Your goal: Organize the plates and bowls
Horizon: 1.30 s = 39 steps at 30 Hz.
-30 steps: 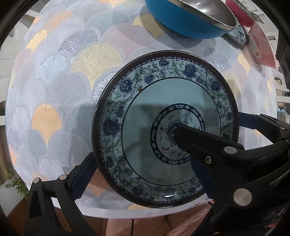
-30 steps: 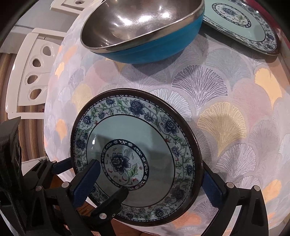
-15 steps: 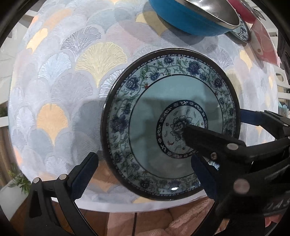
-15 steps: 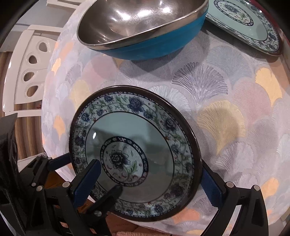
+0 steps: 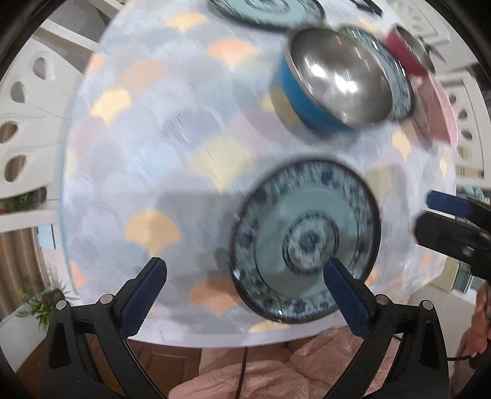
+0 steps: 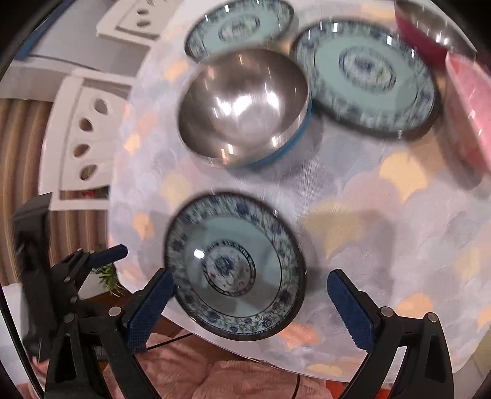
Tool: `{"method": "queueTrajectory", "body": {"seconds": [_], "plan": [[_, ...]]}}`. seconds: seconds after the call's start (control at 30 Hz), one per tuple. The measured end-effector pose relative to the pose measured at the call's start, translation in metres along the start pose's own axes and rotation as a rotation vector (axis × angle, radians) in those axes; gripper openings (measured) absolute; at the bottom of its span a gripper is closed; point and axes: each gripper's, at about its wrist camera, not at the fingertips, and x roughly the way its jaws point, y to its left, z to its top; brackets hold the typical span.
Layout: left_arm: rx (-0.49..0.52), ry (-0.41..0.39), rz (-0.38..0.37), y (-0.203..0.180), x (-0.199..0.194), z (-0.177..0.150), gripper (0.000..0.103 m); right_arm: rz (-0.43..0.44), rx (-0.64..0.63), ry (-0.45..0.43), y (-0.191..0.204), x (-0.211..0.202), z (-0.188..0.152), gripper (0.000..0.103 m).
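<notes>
A blue floral plate (image 5: pixel 307 242) (image 6: pixel 234 265) lies flat on the round table at its near edge. My left gripper (image 5: pixel 245 291) is open and empty, above and in front of the plate, its right pad (image 5: pixel 345 302) over the plate's near rim. My right gripper (image 6: pixel 251 302) is open and empty, its pads either side of the plate's near rim and above it. A steel bowl with a blue outside (image 5: pixel 334 79) (image 6: pixel 245 107) stands behind the plate. Both views are blurred.
Two more floral plates (image 6: pixel 368 76) (image 6: pixel 239 27) lie at the back of the table. A red bowl (image 6: pixel 429 30) and a pink dish (image 6: pixel 469 107) stand at the right. White chairs (image 6: pixel 79 138) surround the table with a scalloped cloth (image 5: pixel 138 153).
Both grippers have pulled back and up from the plate; the left gripper has let go of it, and it now rests on the table. The views show more of the table.
</notes>
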Motion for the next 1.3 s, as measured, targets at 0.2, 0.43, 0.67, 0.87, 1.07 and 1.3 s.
{"method": "queueTrajectory", "body": {"seconds": [0.2, 0.43, 0.67, 0.87, 1.07, 1.3], "plan": [[-0.065, -0.046, -0.012, 0.031, -0.04, 0.06, 0.102, 0.004, -0.065, -0.082, 0.016, -0.062, 0.05, 0.101], [-0.075, -0.23, -0.061, 0.047, -0.109, 0.143, 0.102, 0.036, -0.185, -0.222, 0.06, -0.126, 0.142, 0.101], [-0.105, -0.294, -0.091, 0.047, -0.09, 0.223, 0.102, -0.033, -0.081, -0.213, 0.04, -0.08, 0.249, 0.1], [-0.106, -0.196, -0.06, 0.042, -0.03, 0.253, 0.1, -0.056, 0.091, -0.119, -0.007, -0.011, 0.289, 0.088], [-0.06, -0.132, -0.042, 0.026, 0.003, 0.267, 0.1, -0.118, 0.143, -0.073, -0.036, 0.022, 0.307, 0.088], [-0.039, -0.093, -0.039, 0.011, 0.026, 0.271, 0.1, -0.144, 0.117, -0.012, -0.039, 0.055, 0.323, 0.088]]}}
